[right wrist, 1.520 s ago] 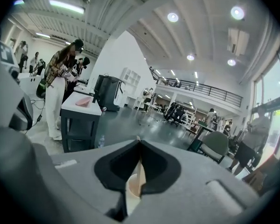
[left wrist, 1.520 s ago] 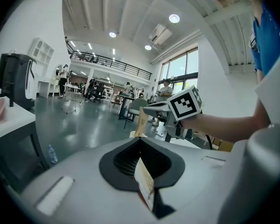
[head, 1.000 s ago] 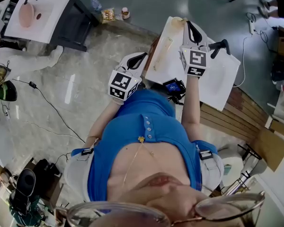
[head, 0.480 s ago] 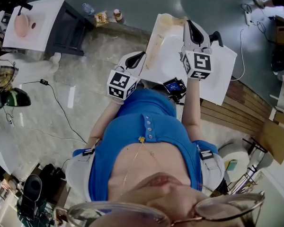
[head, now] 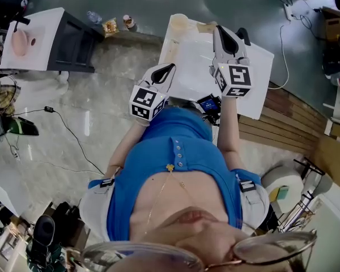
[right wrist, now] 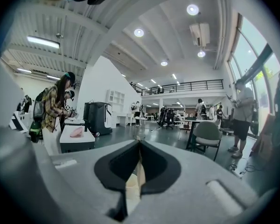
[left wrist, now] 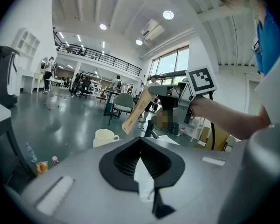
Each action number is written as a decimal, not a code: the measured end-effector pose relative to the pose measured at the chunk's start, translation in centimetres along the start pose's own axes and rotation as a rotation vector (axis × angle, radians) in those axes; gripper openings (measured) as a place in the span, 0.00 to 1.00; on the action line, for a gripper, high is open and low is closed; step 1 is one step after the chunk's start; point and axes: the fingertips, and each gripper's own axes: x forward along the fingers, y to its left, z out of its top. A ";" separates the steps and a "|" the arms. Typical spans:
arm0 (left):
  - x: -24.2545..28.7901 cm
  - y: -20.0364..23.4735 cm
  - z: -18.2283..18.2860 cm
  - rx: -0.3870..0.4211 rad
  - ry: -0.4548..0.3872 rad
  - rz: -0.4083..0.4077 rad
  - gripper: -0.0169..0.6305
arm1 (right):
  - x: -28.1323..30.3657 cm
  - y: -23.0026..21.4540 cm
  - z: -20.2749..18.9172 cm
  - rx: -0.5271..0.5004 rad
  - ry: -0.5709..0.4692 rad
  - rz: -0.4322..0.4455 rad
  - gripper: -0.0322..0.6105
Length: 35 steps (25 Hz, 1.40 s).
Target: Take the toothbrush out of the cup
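Person has shifted along white rectangular table point(head: 255, 69); cream handled cup point(head: 178, 21) now nearer left gripper point(left wrist: 140, 140). It and right gripper point(right wrist: 140, 143) are pressed together, empty: approach only, toothbrush untaken.

Cream cup point(head: 178, 21) on white table point(head: 255, 75)

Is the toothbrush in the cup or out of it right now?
Out. In the left gripper view the right gripper holds the tan toothbrush in the air, its lower end beside the cup, not inside.
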 end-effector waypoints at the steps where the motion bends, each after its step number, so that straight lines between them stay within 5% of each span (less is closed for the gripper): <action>1: 0.4 -0.5 0.0 0.002 0.001 -0.006 0.03 | -0.4 -0.4 -0.1 0.011 0.002 0.001 0.06; 35: 11.3 -17.7 -2.9 0.102 0.127 -0.241 0.03 | -16.1 -14.9 -2.8 0.244 -0.011 -0.081 0.06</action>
